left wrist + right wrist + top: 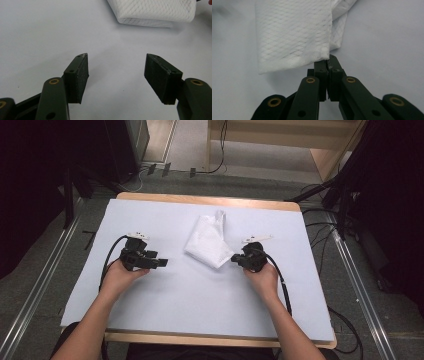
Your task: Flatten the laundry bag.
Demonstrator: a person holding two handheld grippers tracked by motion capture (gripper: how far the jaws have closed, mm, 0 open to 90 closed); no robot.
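Pinching the folded cloth's (292, 37) near right corner, your right claw (327, 65) is pressed tight. Your left claw (116, 75) sits spread over bare counter (165, 295), well apart from the cloth's left edge.

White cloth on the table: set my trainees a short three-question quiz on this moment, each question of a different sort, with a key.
1. True or false: the left gripper has its jaws closed on the folded white cloth.
2. Multiple choice: which part of the cloth does the right gripper pinch? A) the middle B) a corner C) the far twisted end
3. Fill in: the cloth lies on a pale sheet that covers the wooden ____.

Key
1. False: its jaws stand wide apart, short of the cloth.
2. B: the near corner sits between the closed jaws.
3. table
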